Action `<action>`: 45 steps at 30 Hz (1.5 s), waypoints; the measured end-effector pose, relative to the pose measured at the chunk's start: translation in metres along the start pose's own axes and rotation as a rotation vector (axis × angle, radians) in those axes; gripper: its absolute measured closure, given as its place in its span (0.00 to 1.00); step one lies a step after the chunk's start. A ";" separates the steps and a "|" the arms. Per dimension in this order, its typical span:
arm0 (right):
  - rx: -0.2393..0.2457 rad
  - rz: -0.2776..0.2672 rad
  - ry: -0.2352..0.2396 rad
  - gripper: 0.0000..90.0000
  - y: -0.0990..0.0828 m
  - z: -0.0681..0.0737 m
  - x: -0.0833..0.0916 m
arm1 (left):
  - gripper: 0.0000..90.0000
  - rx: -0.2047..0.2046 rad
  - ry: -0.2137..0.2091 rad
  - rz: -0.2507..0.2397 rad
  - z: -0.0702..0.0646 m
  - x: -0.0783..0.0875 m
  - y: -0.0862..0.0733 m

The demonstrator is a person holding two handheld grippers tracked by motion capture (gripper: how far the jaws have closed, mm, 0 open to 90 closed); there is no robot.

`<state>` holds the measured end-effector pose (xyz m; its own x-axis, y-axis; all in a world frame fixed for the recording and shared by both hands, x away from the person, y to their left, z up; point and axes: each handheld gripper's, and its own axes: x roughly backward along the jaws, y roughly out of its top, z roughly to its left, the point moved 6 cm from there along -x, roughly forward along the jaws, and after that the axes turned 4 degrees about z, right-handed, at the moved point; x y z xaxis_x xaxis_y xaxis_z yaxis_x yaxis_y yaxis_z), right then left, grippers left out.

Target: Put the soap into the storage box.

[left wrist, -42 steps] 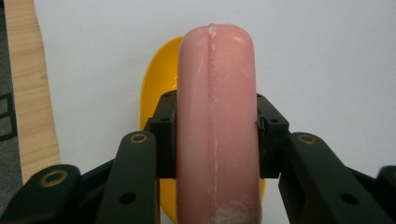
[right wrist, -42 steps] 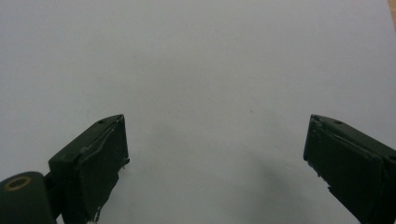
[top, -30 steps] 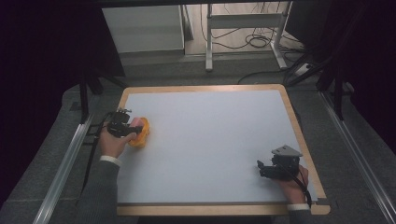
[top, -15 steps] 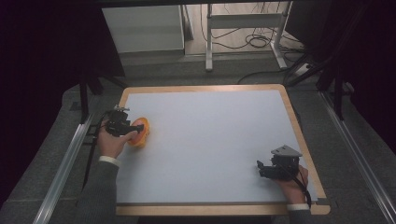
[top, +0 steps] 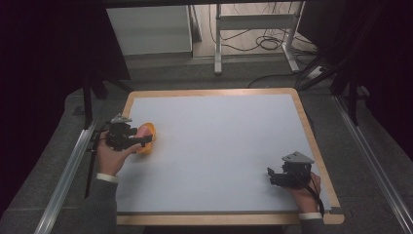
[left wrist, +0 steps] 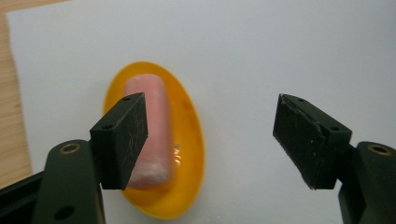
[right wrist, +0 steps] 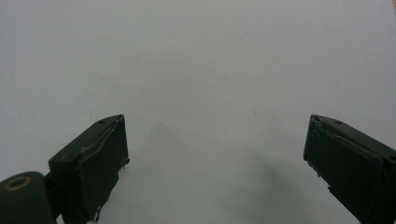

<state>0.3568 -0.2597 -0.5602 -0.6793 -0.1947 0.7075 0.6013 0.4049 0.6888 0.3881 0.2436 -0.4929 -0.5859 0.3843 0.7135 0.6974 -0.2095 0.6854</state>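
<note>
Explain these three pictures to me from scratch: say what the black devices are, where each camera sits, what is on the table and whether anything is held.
There is no robot here. A person holds a two-jaw hand tool in each hand: the left gripper and the right gripper. The high view looks down on the table from above the person's side. The other two pictures come from cameras riding on the grippers, looking along their black jaws.

On the white surface lies a yellow dish with a pink roll in it, near the table's left edge. The left gripper is above it with jaws wide apart, the dish off towards one jaw. The right gripper, also open, is over bare table. Nothing is held.
</note>
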 end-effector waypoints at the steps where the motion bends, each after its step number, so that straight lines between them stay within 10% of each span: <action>1: 0.000 0.000 0.000 0.07 0.000 0.000 0.000 | 0.30 -0.009 -0.013 -0.007 -0.003 0.002 -0.002; 20: 0.003 -0.007 -0.004 0.07 0.002 0.001 0.002 | 0.29 -0.083 -0.121 -0.002 -0.042 -0.007 -0.067; 34: 0.010 -0.021 -0.005 0.07 0.004 0.004 0.003 | 0.29 -0.056 -0.152 0.016 -0.039 -0.015 -0.103; 45: 0.037 -0.049 0.004 0.07 0.009 0.012 0.003 | 0.29 0.007 -0.169 -0.015 -0.026 -0.011 -0.099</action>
<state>0.3551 -0.2459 -0.5539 -0.7059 -0.2190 0.6736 0.5513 0.4273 0.7166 0.3143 0.2365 -0.5644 -0.5185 0.5336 0.6682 0.6922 -0.1969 0.6943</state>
